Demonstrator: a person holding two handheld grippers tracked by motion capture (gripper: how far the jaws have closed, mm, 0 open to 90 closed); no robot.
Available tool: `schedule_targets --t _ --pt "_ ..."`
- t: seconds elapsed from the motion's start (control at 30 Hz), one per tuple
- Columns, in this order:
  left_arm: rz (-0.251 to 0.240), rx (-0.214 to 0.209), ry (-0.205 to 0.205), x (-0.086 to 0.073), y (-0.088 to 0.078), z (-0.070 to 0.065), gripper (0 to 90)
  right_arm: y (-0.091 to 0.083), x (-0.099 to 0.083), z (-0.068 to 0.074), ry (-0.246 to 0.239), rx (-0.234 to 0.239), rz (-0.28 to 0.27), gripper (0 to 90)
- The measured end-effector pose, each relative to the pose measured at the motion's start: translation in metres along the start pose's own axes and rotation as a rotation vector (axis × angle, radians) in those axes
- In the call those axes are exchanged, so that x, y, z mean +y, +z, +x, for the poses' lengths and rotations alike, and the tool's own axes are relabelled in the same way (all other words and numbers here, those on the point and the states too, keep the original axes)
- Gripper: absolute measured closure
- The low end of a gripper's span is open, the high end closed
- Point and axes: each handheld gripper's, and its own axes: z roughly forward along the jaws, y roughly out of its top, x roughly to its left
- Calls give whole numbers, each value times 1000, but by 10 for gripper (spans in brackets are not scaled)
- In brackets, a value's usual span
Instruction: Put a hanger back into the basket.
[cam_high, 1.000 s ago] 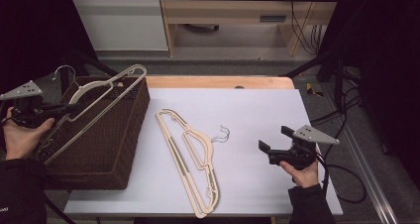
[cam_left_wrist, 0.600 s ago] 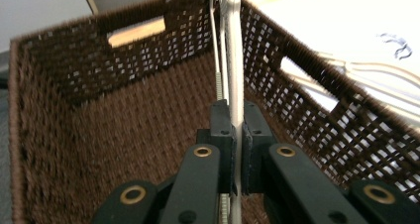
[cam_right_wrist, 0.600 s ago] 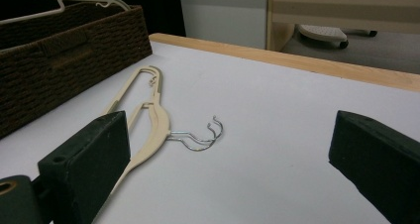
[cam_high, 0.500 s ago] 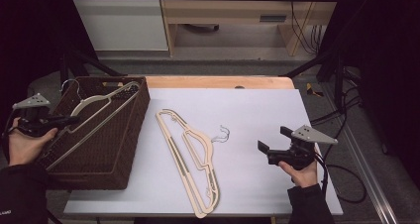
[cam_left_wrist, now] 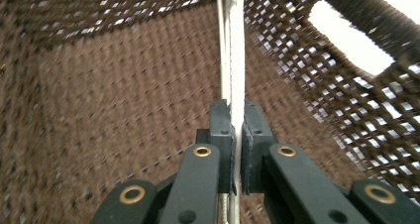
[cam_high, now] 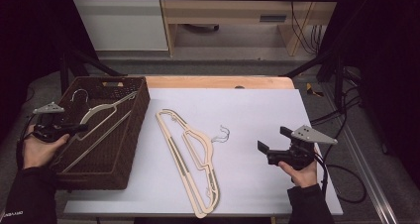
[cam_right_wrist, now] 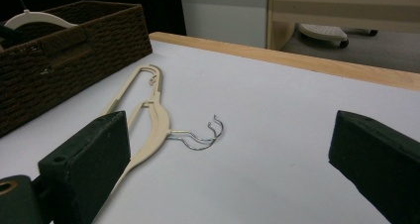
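Item 1, left side: left gripper (cam_high: 74, 129), held low inside the wicker basket (cam_high: 130, 135), jaws clamped on the lower bar of a cream hanger (cam_high: 101, 122). The left gripper view confirms the grip: both pads pinch the pale bar (cam_left_wrist: 234, 75), which runs straight away from the jaws toward the basket's far wall. Hanger's long axis lies diagonally in the basket, hook (cam_high: 79, 93) at the far left corner, opposite end near the front. It appears almost settled; the likely next step is to let go.

Item 2, centre: two more cream hangers (cam_high: 190, 157), stacked on the white table (cam_high: 257, 110), long axis running from far left to near right, wire hooks (cam_high: 221, 134) pointing right, toward the right gripper.

Item 3, right side: right gripper (cam_high: 263, 150), jaws wide apart and holding nothing, hovering just above the table. The stacked hangers lie to its left, hooks nearest it. The right hand is plainly the closer one for the next pick; the left is occupied in the basket.
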Motion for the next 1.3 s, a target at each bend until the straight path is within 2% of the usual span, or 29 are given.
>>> schedule_targets --t 0.13,0.17,0.2,0.37,0.5,0.53,0.57,0.8,0.83,1.1,1.3 --pt "22 40 -5 -1 2 -1 851 1 0 0 -1 0 2 29" --pt "40 79 -8 -2 3 -1 841 1 0 1 -3 1 1 29" --pt "40 79 -8 -2 3 -1 836 1 -1 1 -4 2 3 29" --pt "52 147 -20 -3 3 2 817 2 -1 2 -1 -2 4 29" --pt "49 182 -51 -3 2 4 801 1 -1 2 1 -1 5 29" --pt "74 200 -46 -3 1 7 800 2 -1 2 -2 1 3 29" --pt "78 209 -56 -4 1 8 799 2 -1 2 -3 0 2 29" --pt "102 250 -94 -5 3 13 740 3 -1 3 -6 3 4 29" --pt "108 266 -103 -6 4 14 729 3 -1 3 -6 3 5 29" --pt "125 276 -134 -7 6 17 644 2 -1 3 -4 4 4 29" --pt "148 277 -152 -8 10 19 525 2 -1 3 -4 3 5 29"
